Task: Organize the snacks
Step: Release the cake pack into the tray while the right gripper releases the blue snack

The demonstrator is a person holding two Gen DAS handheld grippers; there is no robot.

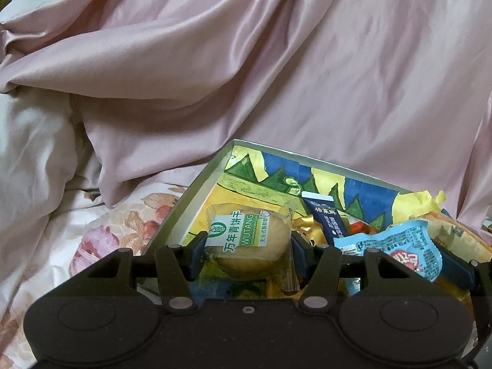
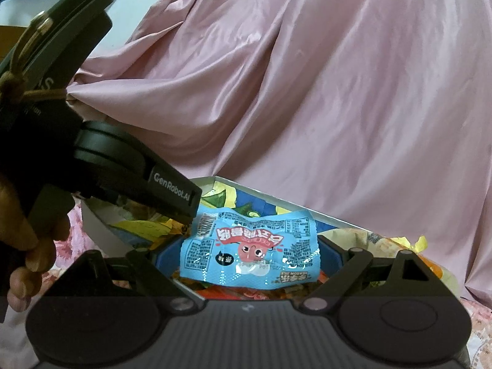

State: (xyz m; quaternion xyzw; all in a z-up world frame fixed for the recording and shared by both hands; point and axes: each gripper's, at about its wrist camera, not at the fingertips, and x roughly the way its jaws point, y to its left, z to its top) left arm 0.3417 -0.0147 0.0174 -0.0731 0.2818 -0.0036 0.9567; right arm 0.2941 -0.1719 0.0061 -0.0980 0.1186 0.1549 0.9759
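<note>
A round pastry in a clear wrapper with a green and white label sits between the pads of my left gripper, which is shut on it just above the box's left corner. My right gripper is shut on a light blue snack packet with a red cartoon face, its jaws wide across the packet. The same blue packet shows at the right of the left wrist view. The box has a white rim and a colourful painted lining. It holds a dark blue stick packet, a gold wrapper and orange packets.
A pink satin quilt is piled up behind the box. The box rests on a floral bedspread. The housing of my left gripper and a person's hand fill the left of the right wrist view. Yellow crumpled paper lies at the box's right side.
</note>
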